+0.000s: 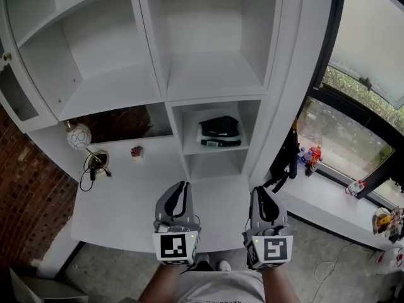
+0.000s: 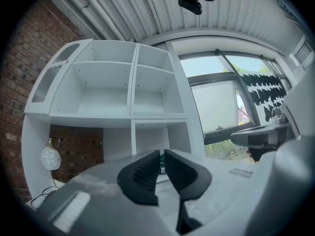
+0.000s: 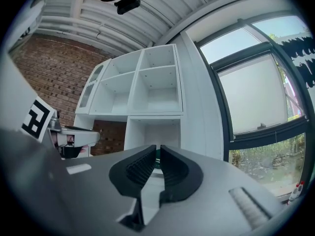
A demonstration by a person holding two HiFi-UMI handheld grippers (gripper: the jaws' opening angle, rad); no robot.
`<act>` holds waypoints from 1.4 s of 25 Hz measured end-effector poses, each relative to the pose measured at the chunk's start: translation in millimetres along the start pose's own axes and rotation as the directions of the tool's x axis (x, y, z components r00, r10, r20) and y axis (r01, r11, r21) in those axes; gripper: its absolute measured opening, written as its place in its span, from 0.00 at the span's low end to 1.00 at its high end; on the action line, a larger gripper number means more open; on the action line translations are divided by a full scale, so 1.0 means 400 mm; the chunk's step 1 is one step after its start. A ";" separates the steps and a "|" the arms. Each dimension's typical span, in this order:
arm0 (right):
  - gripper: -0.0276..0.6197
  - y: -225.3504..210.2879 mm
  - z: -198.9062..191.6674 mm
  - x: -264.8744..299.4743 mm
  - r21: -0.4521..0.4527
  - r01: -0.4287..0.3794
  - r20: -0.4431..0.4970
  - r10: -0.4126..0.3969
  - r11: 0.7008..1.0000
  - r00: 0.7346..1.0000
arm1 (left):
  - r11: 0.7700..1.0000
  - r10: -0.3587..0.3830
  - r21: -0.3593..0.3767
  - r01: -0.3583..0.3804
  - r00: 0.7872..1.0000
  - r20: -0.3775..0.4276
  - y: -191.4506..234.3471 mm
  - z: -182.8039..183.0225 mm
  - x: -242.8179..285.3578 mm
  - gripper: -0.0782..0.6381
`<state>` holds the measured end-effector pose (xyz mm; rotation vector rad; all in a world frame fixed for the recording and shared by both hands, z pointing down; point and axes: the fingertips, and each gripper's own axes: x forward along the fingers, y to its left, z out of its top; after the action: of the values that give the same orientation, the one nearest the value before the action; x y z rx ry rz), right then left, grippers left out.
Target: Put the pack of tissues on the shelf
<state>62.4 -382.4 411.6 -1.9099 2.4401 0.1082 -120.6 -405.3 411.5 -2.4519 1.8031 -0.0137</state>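
Judging by how things lie, the job looks done to me: the pack is already in the shelf unit (image 1: 151, 43) and I am holding nothing.

Under the shelf unit's left bay a round patterned ornament (image 1: 79, 136) stands on the white desk (image 1: 126, 201). A tangle of cable (image 1: 95, 164) lies just in front of it, and a small red thing (image 1: 136, 151) a little further right. All three sit well clear of the cubby that matters.

My left gripper (image 2: 162, 163) points level at the shelf unit from the desk's near edge. Its jaws are drawn almost together, with only a thin slit between the pads and nothing in it.

The pack of tissues (image 1: 219, 127) lies flat in the small middle cubby at the shelf unit's lower right, well apart from both grippers. It is dark-wrapped, over a white layer that I cannot tell from the pack itself.

My right gripper (image 3: 157, 162) sits beside the left one, likewise nearly closed and empty.

Right of the shelf unit, something dark (image 1: 287, 160) hangs against its side. Past it the windowsill (image 1: 328, 201) holds small toys (image 1: 310, 156) and a bottle (image 1: 356, 186). Nothing blocks the cubby, and I see no step left.
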 end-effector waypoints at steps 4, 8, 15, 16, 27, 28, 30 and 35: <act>0.05 0.004 0.008 0.000 -0.024 -0.001 0.010 0.001 1.000 1.000 | 1.000 0.003 0.020 -0.004 1.000 0.009 0.008 -0.001 -0.002 0.14; 0.05 0.015 0.012 0.004 -0.024 -0.024 0.005 0.024 0.999 1.000 | 1.000 0.024 -0.004 -0.024 1.000 0.010 0.013 0.004 -0.004 0.12; 0.05 0.012 0.013 0.008 0.008 -0.038 0.024 0.038 0.999 0.999 | 1.000 0.015 0.019 -0.015 1.000 0.026 0.015 0.015 0.000 0.12; 0.05 0.012 0.013 0.008 0.014 -0.038 0.025 0.037 0.999 0.999 | 1.000 0.017 0.017 -0.017 1.000 0.021 0.016 0.012 0.000 0.12; 0.05 0.015 0.012 0.029 0.001 -0.049 0.006 0.049 0.999 0.999 | 1.000 0.017 0.011 -0.017 1.000 0.017 0.015 0.012 0.005 0.12; 0.04 0.018 0.013 0.031 0.001 -0.052 0.004 0.052 0.999 0.999 | 1.000 0.017 0.006 -0.017 1.000 0.013 0.014 0.012 0.005 0.12; 0.05 0.025 0.016 0.035 0.005 -0.059 0.006 0.059 0.998 0.998 | 1.000 0.012 0.006 -0.012 1.000 0.013 0.012 0.013 0.008 0.12; 0.05 0.036 0.013 0.039 0.012 -0.071 -0.002 0.071 0.997 0.997 | 1.000 0.006 0.003 -0.006 1.000 0.003 0.012 0.009 0.011 0.12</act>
<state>44.7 -393.8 405.7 -1.8204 2.5046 0.0935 -123.5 -410.7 407.4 -2.4435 1.8075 -0.0116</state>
